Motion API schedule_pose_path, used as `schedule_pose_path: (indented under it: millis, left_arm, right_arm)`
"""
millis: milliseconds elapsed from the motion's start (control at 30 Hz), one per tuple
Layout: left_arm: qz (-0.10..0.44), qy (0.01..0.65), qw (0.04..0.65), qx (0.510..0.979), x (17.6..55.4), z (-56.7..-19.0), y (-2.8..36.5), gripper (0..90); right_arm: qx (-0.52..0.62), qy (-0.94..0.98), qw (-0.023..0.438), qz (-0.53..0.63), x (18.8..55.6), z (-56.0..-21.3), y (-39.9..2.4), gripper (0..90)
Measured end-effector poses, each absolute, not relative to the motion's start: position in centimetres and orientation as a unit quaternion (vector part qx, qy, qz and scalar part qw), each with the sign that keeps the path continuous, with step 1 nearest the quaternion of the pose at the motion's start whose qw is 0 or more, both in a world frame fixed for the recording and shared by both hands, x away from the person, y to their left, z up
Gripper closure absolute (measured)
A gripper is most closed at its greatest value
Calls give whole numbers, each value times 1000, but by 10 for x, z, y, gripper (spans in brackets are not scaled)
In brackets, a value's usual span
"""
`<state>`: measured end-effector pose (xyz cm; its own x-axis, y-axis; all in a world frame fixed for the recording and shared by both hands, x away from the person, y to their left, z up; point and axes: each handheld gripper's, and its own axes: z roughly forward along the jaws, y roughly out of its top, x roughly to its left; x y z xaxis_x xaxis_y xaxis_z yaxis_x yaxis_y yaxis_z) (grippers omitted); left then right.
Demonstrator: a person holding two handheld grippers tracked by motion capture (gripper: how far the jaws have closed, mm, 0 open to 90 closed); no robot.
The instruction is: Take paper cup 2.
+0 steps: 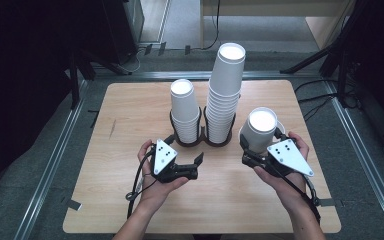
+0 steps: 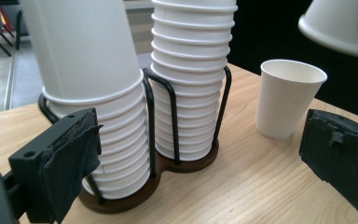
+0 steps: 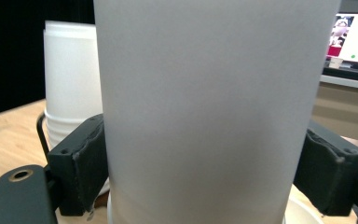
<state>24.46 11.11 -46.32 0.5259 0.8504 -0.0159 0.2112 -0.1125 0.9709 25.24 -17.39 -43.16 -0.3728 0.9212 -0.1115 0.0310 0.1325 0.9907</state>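
No legible text anywhere (cups plain)

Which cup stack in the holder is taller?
The right-hand stack, nearest the held cup; it rises well above the left-hand stack.

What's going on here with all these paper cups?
A person at a wooden table holds a gripper in each hand. The right gripper is clamped on an upside-down white cup, held just above an upright cup standing on the table. The left gripper is open and empty, near a dark holder with two stacks of upside-down cups.
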Motion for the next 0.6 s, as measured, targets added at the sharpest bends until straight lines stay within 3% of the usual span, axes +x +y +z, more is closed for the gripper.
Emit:
schedule_pose_path:
  millis: [600]
  left_arm:
    - [250, 375, 557, 698, 240, -461, 119, 0]
  right_arm:
    - [304, 674, 522, 425, 248, -463, -158, 141]
